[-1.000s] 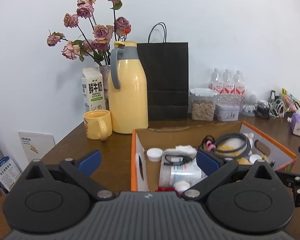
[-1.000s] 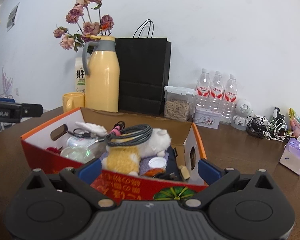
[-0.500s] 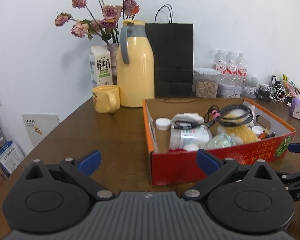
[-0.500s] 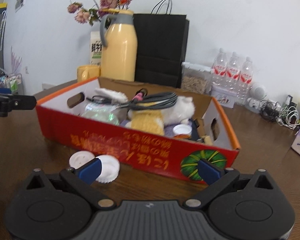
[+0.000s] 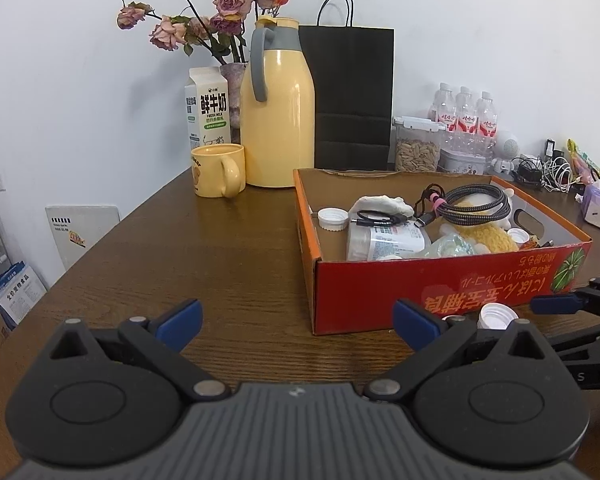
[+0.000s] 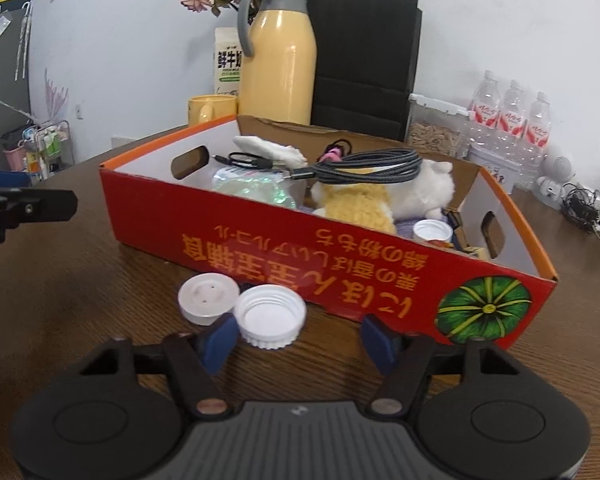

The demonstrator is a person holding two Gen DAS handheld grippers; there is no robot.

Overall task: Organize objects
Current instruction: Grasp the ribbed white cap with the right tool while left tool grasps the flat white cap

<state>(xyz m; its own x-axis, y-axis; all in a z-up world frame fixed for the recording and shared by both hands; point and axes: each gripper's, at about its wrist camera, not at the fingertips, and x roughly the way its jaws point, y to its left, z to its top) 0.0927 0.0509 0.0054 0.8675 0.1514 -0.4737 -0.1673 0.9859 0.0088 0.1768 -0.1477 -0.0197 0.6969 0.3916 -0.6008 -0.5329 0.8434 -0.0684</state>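
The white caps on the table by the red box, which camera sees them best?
The right wrist view: both caps lie in full sight in front of the box, one flipped open side up. The left wrist view shows only one, half hidden behind a gripper finger.

yellow thermos (image 5: 278,108), black paper bag (image 5: 354,92), mug (image 5: 219,170)

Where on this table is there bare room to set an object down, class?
Bare wood lies left of the red box, in front of the yellow mug. Crowded: the box's inside, the two white caps before it, the far right clutter of cables.
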